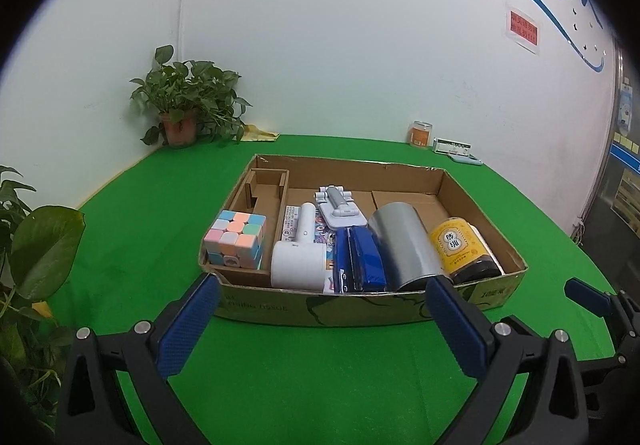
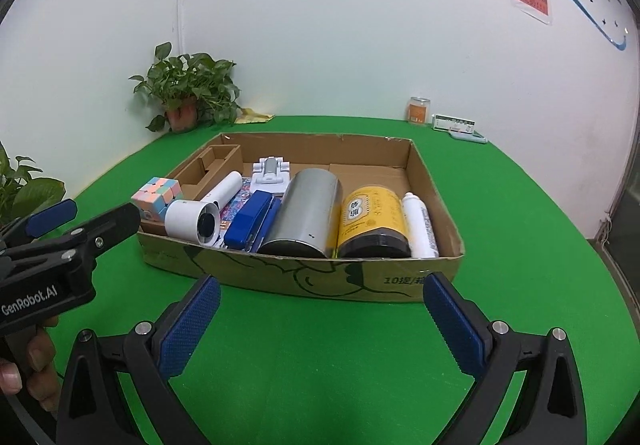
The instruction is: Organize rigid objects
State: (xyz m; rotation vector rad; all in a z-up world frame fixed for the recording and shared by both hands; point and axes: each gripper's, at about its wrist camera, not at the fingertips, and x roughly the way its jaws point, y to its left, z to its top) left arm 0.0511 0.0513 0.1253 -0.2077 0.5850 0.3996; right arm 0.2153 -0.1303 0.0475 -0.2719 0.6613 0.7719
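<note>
Both sets of tongs hang spread wide with nothing between them: the left gripper [image 1: 322, 315] and the right gripper [image 2: 322, 315] sit just short of the shallow brown cardboard box [image 2: 320, 283], over the green felt tabletop [image 2: 320, 365].

Inside the box, every item is packed along its near wall. At the box's left end sits a pastel puzzle cube [image 1: 235, 240] in a cardboard side compartment. Next to it lies a white handheld fan [image 2: 200, 219], then a blue stapler [image 2: 252, 223], then a shiny metal cylinder [image 2: 306, 215] on its side. Beyond that, a yellow-labelled dark jar [image 2: 372, 223] and a white tube [image 2: 420, 227] against the box's right wall. Behind the stapler, a white folding stand [image 1: 340, 205].

Past the box's far left corner stands a potted green plant [image 2: 188, 89].
</note>
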